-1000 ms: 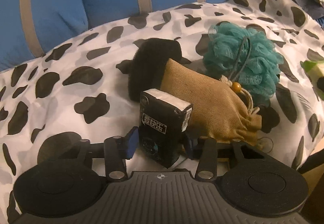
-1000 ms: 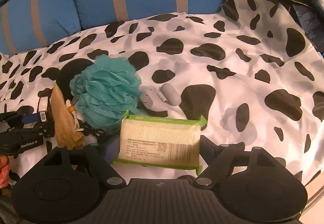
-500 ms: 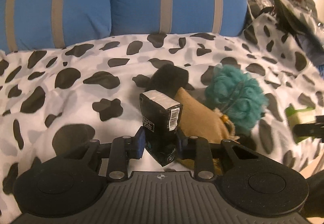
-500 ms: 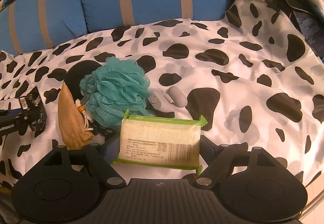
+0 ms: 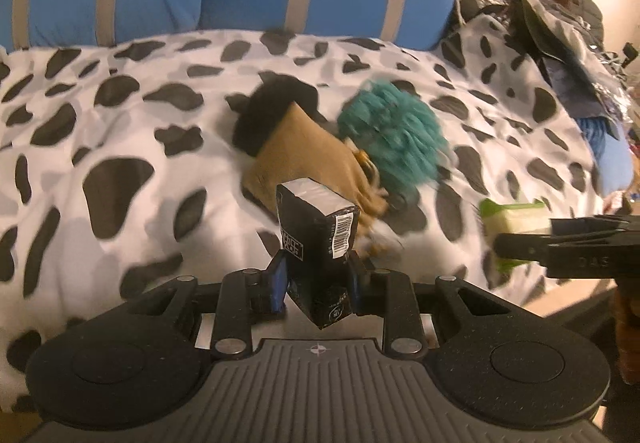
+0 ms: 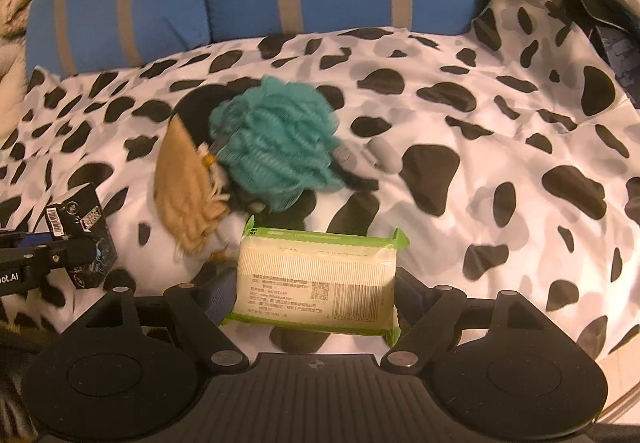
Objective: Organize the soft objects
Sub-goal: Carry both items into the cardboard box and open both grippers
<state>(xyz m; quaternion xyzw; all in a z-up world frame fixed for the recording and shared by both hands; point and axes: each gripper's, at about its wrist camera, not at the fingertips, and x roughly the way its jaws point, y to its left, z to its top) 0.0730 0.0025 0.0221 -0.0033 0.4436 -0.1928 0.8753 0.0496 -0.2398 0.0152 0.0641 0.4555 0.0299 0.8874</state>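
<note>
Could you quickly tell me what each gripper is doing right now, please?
Left gripper: shut on the black box.
Right gripper: shut on the green pack.

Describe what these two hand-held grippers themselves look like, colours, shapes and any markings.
Both are matte black plastic. The left hand-held gripper has a ribbed grey-black body flanked by two round discs, angular linkage arms with silver rivets, and blue pads inside its fingers. A small compass-like mark sits on the body's centre. The right hand-held gripper matches it. Seen side-on, the left one bears white lettering ending "ot.AI". No cables or sleeves are visible.
</note>
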